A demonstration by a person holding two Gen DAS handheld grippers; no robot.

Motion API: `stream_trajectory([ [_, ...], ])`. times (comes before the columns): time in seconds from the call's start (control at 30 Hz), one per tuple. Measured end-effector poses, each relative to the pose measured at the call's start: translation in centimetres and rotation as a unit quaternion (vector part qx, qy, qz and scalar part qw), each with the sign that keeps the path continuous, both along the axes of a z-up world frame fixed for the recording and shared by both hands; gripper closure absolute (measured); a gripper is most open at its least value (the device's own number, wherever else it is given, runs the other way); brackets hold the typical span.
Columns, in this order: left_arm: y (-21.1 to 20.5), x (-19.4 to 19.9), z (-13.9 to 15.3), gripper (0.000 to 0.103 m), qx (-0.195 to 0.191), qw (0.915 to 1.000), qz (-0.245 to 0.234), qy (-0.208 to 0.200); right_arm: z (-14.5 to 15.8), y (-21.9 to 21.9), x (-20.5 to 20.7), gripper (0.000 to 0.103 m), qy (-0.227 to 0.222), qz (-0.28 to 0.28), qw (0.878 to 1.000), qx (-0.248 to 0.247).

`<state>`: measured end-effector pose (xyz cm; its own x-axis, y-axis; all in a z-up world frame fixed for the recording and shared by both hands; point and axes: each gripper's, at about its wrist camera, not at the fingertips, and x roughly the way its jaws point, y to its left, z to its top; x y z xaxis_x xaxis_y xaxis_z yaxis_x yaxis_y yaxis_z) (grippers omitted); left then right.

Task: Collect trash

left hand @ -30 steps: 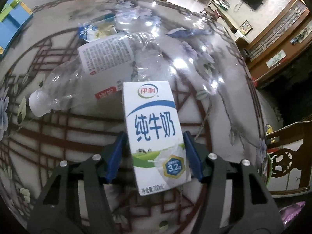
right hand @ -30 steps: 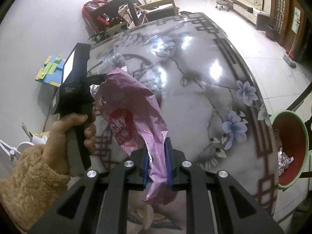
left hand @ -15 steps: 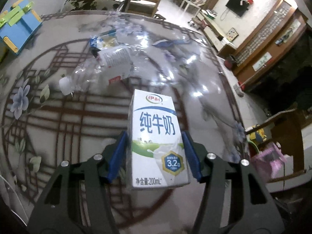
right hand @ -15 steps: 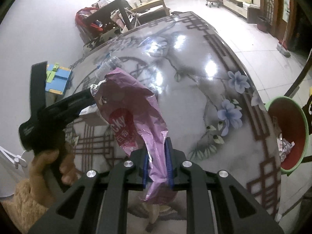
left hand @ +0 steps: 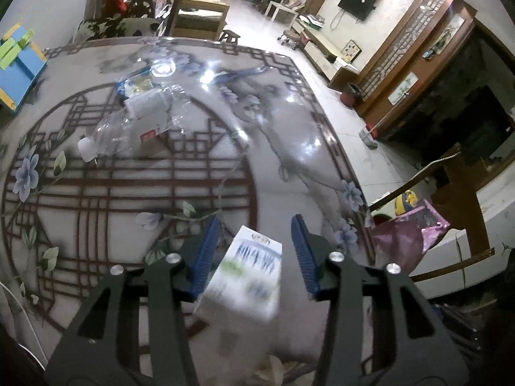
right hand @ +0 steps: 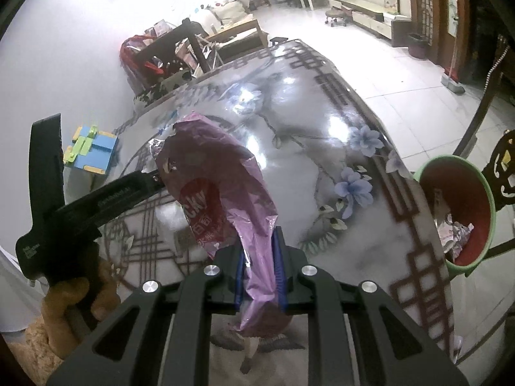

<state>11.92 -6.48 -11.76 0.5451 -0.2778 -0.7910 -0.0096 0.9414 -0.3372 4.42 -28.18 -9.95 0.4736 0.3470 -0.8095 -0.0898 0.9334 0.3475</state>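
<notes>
One milk carton (left hand: 244, 276), blurred, lies between the fingers of the left gripper (left hand: 254, 254); the jaws are closing, with gaps showing on both sides of the carton. One purple wrapper (right hand: 225, 199) is clamped in the right gripper (right hand: 259, 270). On the tabletop (left hand: 289, 173), beyond the carton: one clear plastic bottle (left hand: 135, 125), lying flat. Beside the tabletop edge: one green-rimmed bin (right hand: 457, 215), holding scraps.
</notes>
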Motion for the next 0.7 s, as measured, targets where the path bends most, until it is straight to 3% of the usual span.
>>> stream_trajectory([
  [0.03, -0.2, -0.1, 0.2, 0.07, 0.0, 1.0, -0.003, -0.002, 0.2, -0.2, -0.3, 0.087, -0.002, -0.004, 1.0, 0.0],
  [0.17, -1.0, -0.3, 0.1, 0.071, 0.003, 0.9998, -0.018, 0.002, 0.4, -0.9, -1.1, 0.087, -0.008, -0.012, 1.0, 0.001],
  [0.2, -1.0, -0.4, -0.1, 0.068, 0.005, 0.9999, -0.015, 0.004, 0.5, -0.9, -1.2, 0.087, -0.009, -0.014, 1.0, 0.001],
  [0.23, -0.9, -0.5, -0.3, 0.053, 0.006, 0.9999, -0.009, 0.008, 0.6, -1.1, -1.5, 0.087, -0.01, -0.015, 1.0, 0.001],
  [0.3, -0.3, -0.8, -0.8, 0.038, -0.001, 0.9999, 0.009, 0.012, 0.7, -1.5, -1.8, 0.087, -0.013, -0.018, 1.0, 0.001],
  [0.43, 0.3, -0.6, -2.8, 0.031, 0.013, 0.9987, 0.023, 0.043, 0.5, -2.5, -2.6, 0.087, -0.01, -0.033, 0.999, 0.009],
  [0.6, 0.6, 0.2, -6.4, 0.021, -0.002, 0.9936, 0.045, 0.104, 0.2, -3.7, -3.5, 0.087, -0.006, -0.049, 0.999, 0.018],
  [0.7, -0.4, 0.7, -8.5, 0.021, 0.039, 0.99, 0.012, 0.135, 0.3, -4.6, -3.9, 0.087, -0.009, -0.061, 0.998, 0.022],
])
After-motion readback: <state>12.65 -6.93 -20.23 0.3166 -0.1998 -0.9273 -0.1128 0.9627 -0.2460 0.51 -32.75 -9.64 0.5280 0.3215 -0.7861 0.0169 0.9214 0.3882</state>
